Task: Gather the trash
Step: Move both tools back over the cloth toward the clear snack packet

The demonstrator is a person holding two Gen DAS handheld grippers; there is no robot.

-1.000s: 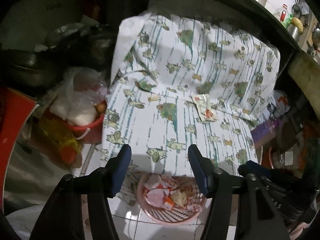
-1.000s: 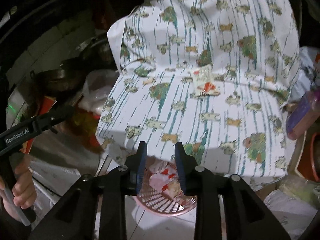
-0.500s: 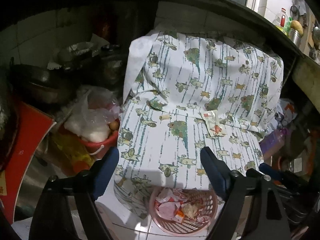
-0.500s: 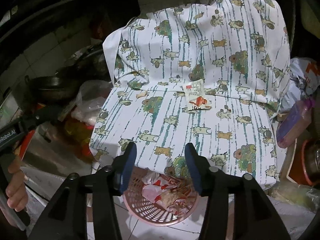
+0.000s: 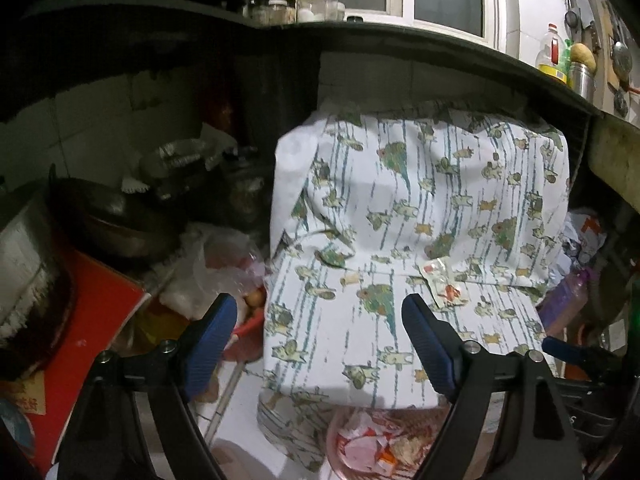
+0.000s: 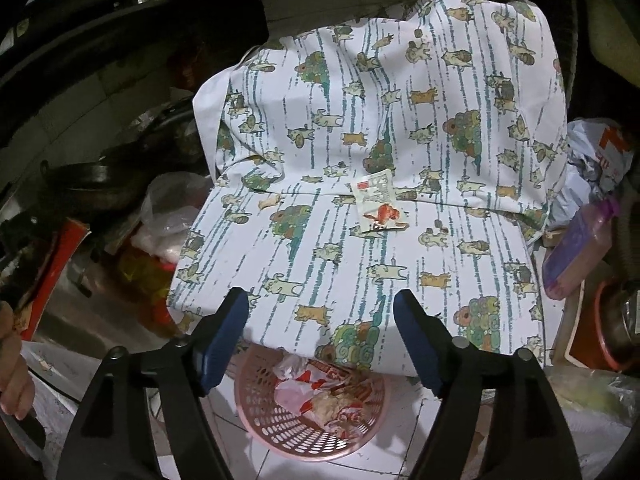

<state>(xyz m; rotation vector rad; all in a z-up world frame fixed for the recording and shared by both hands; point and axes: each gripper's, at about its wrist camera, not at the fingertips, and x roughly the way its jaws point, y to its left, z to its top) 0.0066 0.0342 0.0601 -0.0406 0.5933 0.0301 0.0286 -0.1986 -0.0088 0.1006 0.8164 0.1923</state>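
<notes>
Left wrist view only: window and bottles on the counter above, red bucket (image 5: 250,326) at the left edge of the cloth-covered seat (image 5: 360,340). Left gripper (image 5: 320,344) jaws spread, just been opening, nothing between them. One sachet wrapper (image 6: 378,210) lies at the seat's back edge, right of centre. One pink basket (image 6: 280,420) of scraps on the floor under the front edge, shown fully only in right view. Right gripper (image 6: 320,340) jaws spread, just been opening, empty.
</notes>
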